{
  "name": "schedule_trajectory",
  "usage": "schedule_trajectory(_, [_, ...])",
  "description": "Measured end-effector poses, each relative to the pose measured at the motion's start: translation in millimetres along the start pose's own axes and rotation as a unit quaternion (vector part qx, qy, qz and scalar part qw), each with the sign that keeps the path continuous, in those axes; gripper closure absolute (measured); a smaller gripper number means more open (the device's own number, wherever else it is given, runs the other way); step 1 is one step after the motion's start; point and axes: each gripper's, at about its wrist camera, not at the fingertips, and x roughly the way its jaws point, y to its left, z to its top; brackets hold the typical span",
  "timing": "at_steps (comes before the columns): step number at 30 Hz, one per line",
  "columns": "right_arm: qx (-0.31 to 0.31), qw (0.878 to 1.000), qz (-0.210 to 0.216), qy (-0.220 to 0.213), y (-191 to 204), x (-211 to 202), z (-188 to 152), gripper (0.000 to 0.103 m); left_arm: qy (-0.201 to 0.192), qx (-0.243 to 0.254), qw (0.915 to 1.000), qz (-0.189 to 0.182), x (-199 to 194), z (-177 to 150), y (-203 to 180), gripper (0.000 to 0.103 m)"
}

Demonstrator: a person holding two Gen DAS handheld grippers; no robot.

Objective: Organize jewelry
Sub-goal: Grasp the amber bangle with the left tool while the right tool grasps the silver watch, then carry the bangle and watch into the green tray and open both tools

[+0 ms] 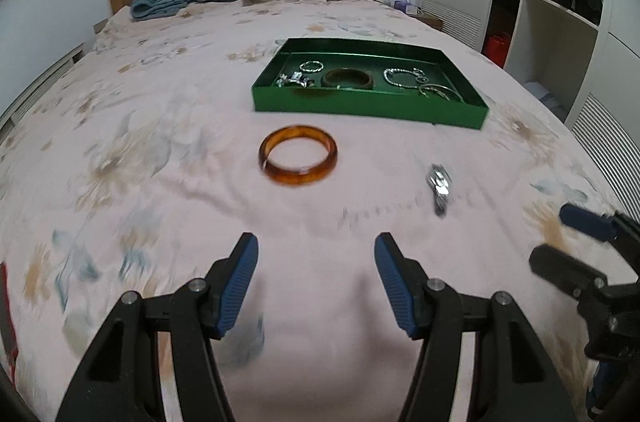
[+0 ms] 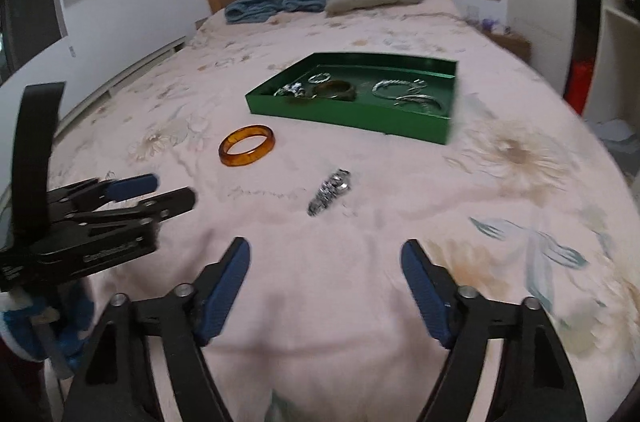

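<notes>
A glossy amber bangle point(image 1: 298, 155) lies flat on the bedspread point(image 1: 160, 150); both grippers' jaws gape, released.

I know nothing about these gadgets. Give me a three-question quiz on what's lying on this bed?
1. True or false: the amber bangle lies inside the green tray.
2. Which piece lies nearest the right gripper? A) silver watch B) the bangle C) the tray
3. Fill in: the left gripper holds ____.

Key:
1. False; it lies on the bedspread, in front of the tray.
2. A
3. Nothing; its jaws are open, as are the right one's.
</notes>
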Motion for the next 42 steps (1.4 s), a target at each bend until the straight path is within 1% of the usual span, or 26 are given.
schedule_trajectory(1, [0.001, 1.000, 0.005, 0.008, -0.6, 11.0, 4.0, 0.035, 0.005, -0.006, 1.0000, -0.006, 12.6, 8.1, 3.4, 0.044])
schedule_trajectory(3, [0.003, 1.000, 0.009, 0.020, -2.7, 28.4, 8.8, 0.039, 0.005, -0.013, 0.9999, -0.009, 25.0, 16.9, 9.1, 0.044])
schedule_trajectory(5, [0.009, 0.999, 0.019, 0.034, -5.7, 47.0, 14.0, 0.043, 0.001, -0.014, 0.9997, -0.019, 37.5, 29.5, 13.1, 0.044])
schedule_trajectory(7, [0.013, 0.999, 0.024, 0.044, -8.1, 64.0, 19.7, 0.047, -0.001, 0.001, 0.9995, -0.032, 46.7, 39.5, 10.3, 0.044])
schedule_trajectory(10, [0.017, 0.998, 0.036, 0.052, -9.2, 81.8, 25.8, 0.052, 0.007, 0.024, 0.9991, -0.034, 64.9, 51.1, 4.2, 0.044])
schedule_trajectory(13, [0.012, 0.997, 0.040, 0.058, -9.0, 95.9, 29.8, 0.054, 0.031, 0.047, 0.9979, -0.032, 92.3, 57.7, -1.0, 0.045])
schedule_trajectory(17, [-0.001, 0.997, 0.040, 0.063, -9.2, 108.9, 35.0, 0.058, 0.052, 0.065, 0.9960, -0.032, 118.9, 56.1, -5.3, 0.046])
schedule_trajectory(19, [-0.007, 0.997, 0.039, 0.067, -9.7, 115.7, 36.6, 0.063, 0.054, 0.064, 0.9958, -0.038, 124.5, 56.1, -5.7, 0.050])
schedule_trajectory(21, [-0.010, 0.997, 0.039, 0.070, -10.6, 118.8, 37.0, 0.067, 0.056, 0.063, 0.9955, -0.044, 129.5, 56.9, -5.9, 0.060])
schedule_trajectory(22, [-0.014, 0.996, 0.039, 0.073, -10.5, 121.5, 37.3, 0.071, 0.056, 0.064, 0.9952, -0.047, 131.4, 57.2, -5.7, 0.063])
schedule_trajectory(23, [-0.015, 0.996, 0.040, 0.074, -10.7, 122.1, 36.8, 0.074, 0.057, 0.065, 0.9950, -0.051, 132.0, 57.7, -5.4, 0.071])
schedule_trajectory(24, [-0.015, 0.996, 0.044, 0.075, -11.1, 122.5, 36.9, 0.081, 0.057, 0.062, 0.9949, -0.055, 131.6, 58.5, -5.0, 0.081])
schedule_trajectory(25, [-0.015, 0.996, 0.050, 0.075, -12.5, 121.4, 36.4, 0.084, 0.057, 0.058, 0.9949, -0.059, 131.3, 59.4, -3.4, 0.085])
schedule_trajectory(26, [-0.014, 0.996, 0.054, 0.074, -13.7, 120.3, 35.7, 0.086, 0.056, 0.053, 0.9950, -0.064, 130.1, 60.4, -1.3, 0.092])
schedule_trajectory(27, [-0.014, 0.995, 0.058, 0.073, -14.5, 118.9, 34.8, 0.091, 0.054, 0.052, 0.9951, -0.065, 128.2, 60.5, -0.6, 0.092])
schedule_trajectory(31, [-0.007, 0.995, 0.078, 0.057, -19.1, 105.2, 33.9, 0.091, 0.040, 0.057, 0.9956, -0.064, 116.0, 59.2, -2.9, 0.093])
schedule_trajectory(33, [-0.007, 0.996, 0.080, 0.046, -20.6, 98.0, 35.7, 0.091, 0.031, 0.044, 0.9956, -0.077, 107.8, 61.9, -0.3, 0.094])
schedule_trajectory(36, [-0.004, 0.997, 0.076, 0.021, -24.4, 80.7, 45.6, 0.091, 0.005, 0.025, 0.9953, -0.094, 90.0, 73.6, 3.3, 0.095])
schedule_trajectory(39, [-0.002, 0.998, 0.069, -0.005, -29.3, 65.0, 61.9, 0.091, -0.023, 0.002, 0.9928, -0.117, 70.0, 94.6, 6.7, 0.095])
schedule_trajectory(42, [-0.005, 0.998, 0.055, -0.032, -33.8, 52.5, 85.6, 0.091, -0.039, 0.001, 0.9913, -0.125, 60.7, 117.0, 4.5, 0.095])
